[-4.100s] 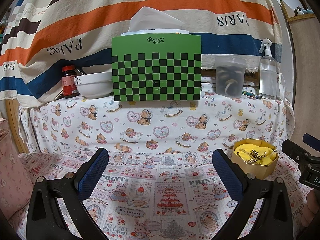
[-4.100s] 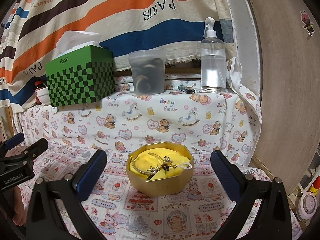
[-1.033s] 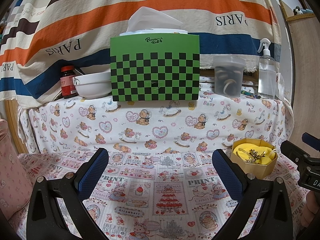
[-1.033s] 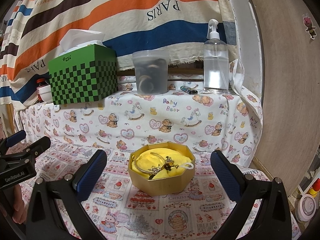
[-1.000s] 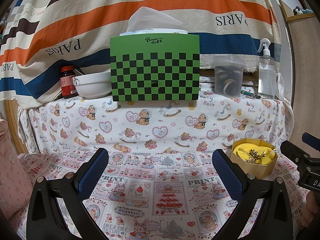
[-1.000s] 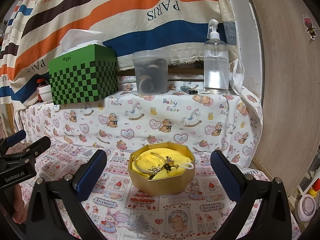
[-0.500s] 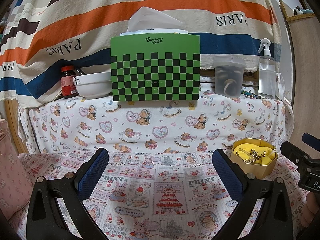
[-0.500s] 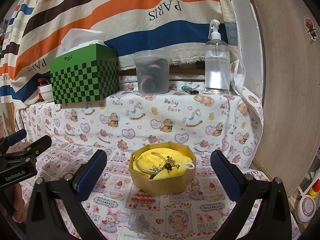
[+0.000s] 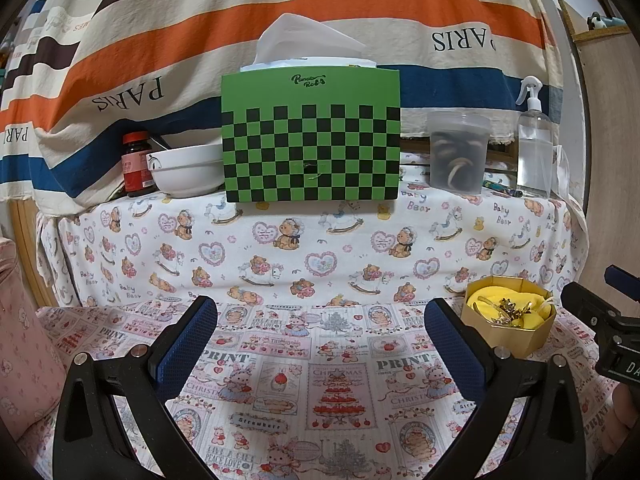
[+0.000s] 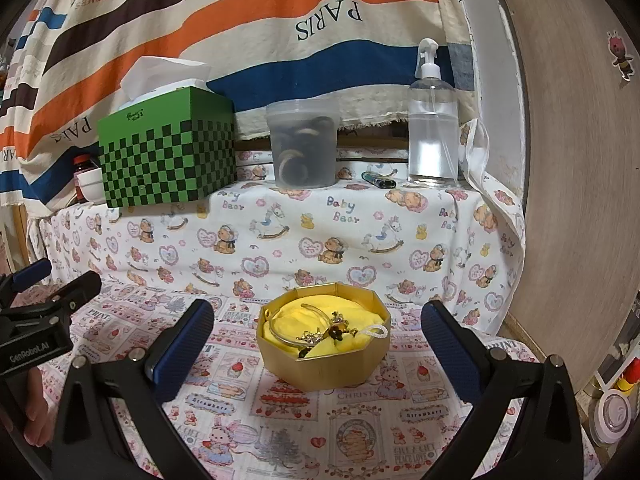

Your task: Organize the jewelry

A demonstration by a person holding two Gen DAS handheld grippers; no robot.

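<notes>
While the left hand-held gripper [image 9: 320, 340] is hovering over the printed cloth [image 9: 280, 360] with its blue fingers spread wide and nothing between them, the right hand-held gripper [image 10: 318, 340] is doing the same, spread wide and holding nothing. Going from left to right along the raised shelf at the back, a red jar [image 9: 136, 166] is standing beside a white bowl [image 9: 186, 172], then a green checkered tissue box [image 9: 312, 140], then a cloudy plastic tub [image 9: 458, 152], then a clear spray bottle [image 9: 534, 148]. Down on the printed cloth, a gold box [image 10: 324, 368] is sitting right between the right gripper's two fingers but not touching them. Inside it, a yellow cushion [image 10: 352, 312] is carrying the jewelry [image 10: 328, 330], a shiny tangled pile with a thin bangle. In the left wrist view, the gold box [image 9: 508, 336] is sitting far off to the right.
</notes>
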